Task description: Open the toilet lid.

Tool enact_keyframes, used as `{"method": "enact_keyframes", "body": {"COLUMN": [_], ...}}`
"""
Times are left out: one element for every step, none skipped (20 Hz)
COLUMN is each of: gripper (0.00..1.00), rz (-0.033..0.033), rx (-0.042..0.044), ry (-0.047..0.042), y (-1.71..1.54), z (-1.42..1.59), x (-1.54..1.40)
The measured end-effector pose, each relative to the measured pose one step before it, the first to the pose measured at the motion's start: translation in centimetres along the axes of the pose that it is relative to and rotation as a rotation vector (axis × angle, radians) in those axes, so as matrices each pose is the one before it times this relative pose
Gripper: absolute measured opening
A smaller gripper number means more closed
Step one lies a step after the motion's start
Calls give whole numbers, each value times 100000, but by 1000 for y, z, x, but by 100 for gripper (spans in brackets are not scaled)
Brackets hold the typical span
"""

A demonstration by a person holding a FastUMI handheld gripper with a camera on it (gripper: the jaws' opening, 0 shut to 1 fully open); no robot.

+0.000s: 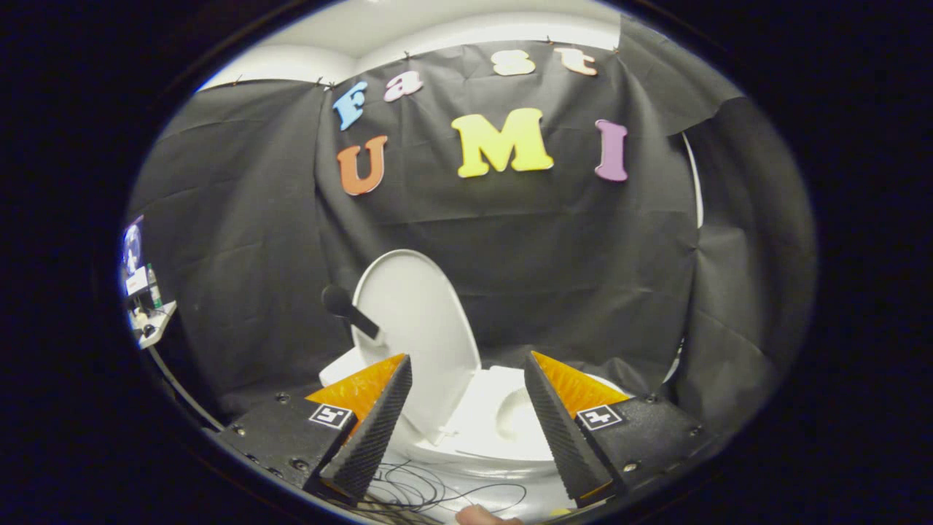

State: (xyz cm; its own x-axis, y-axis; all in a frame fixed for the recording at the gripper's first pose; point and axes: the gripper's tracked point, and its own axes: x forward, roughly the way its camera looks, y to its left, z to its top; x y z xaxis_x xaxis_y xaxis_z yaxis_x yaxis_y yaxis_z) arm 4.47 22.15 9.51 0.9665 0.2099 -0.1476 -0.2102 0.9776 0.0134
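Though raised, toilet lid [415, 335] faces open hand-held gripper [466, 386].

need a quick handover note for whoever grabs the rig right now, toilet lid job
Gripper: open, fingers apart, holding nothing, pointed at the toilet.
Toilet lid: already raised, standing upright just beyond the fingers, tipped back toward the black cloth wall. A dark handle-like piece sticks out beside it.
Toilet bowl: exposed, seen between the fingers.
Loose cables lie on the floor below the gripper.
Done: lid looks open.
Left: probably nothing but backing the gripper away; confirm the lid stands on its own.
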Motion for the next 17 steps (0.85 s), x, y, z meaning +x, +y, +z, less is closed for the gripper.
{"method": "enact_keyframes", "body": {"gripper": [97,97,97,97,97,98,98,98,98,98,98,98,98,98,98,98,98], "rz": [-1543,-1226,-1134,-856,-585,-751,-587,-77,-684,-1191,-1276,-685,-420,227,-1201,-912,345], "rx": [69,113,215,51,65,107,222,338,190,577,1201,1463,1274,-209,-198,253,402], "ry": [-1663,-1365,-1370,-772,-829,-337,-279,-663,-363,264,-380,-910,-923,-1054,-1633,-1185,-1538], "y": [-1145,-1064,-994,-873,-898,-907,-964,-774,-893,-1065,-1087,-835,-713,-484,-708,-784,-252], "z": [60,-61,-18,-391,-344,-567,-698,-684,-639,-761,-457,-95,29,-82,198,272,86], "x": [-635,-666,-759,-774,-636,-624,-664,-513,-389,-201,-196,-140,18,-60,-70,-47,-233]}}
